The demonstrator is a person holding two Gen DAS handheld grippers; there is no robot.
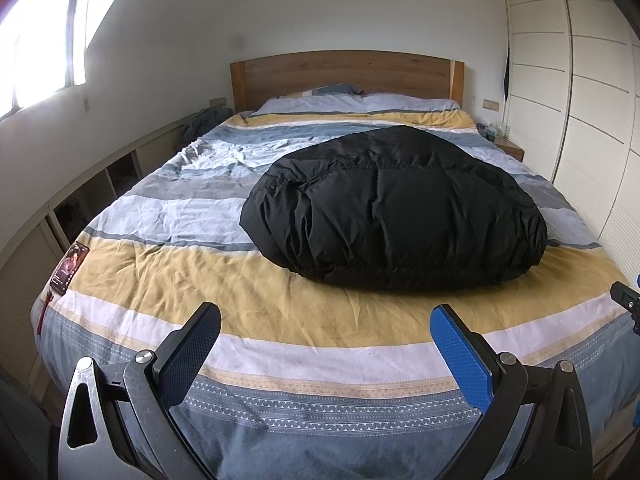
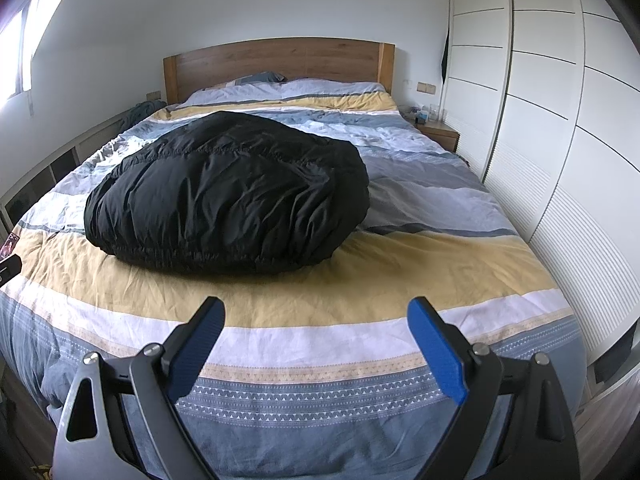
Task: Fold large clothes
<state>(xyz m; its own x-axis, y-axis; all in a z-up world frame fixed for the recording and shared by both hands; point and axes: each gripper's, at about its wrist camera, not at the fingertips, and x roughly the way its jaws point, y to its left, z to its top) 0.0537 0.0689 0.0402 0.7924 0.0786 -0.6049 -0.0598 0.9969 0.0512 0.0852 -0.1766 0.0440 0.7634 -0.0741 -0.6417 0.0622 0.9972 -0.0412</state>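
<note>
A puffy black jacket [image 1: 396, 208] [image 2: 228, 196] lies bundled in a rounded heap on the striped duvet [image 1: 280, 312] [image 2: 320, 300] in the middle of the bed. My left gripper [image 1: 326, 320] hovers over the foot of the bed, short of the jacket, open wide with nothing between its blue-padded fingers. My right gripper [image 2: 316, 312] hangs likewise over the foot end, to the right of the jacket's near edge, open and empty. The tip of the right gripper [image 1: 626, 296] shows at the right edge of the left wrist view.
A wooden headboard [image 1: 346, 72] and pillows [image 1: 352, 100] stand at the far end. White wardrobe doors [image 2: 540, 120] run along the right side, with a bedside table [image 2: 440, 132]. A low shelf [image 1: 80, 200] lines the left wall. A phone [image 1: 70, 266] lies at the bed's left edge.
</note>
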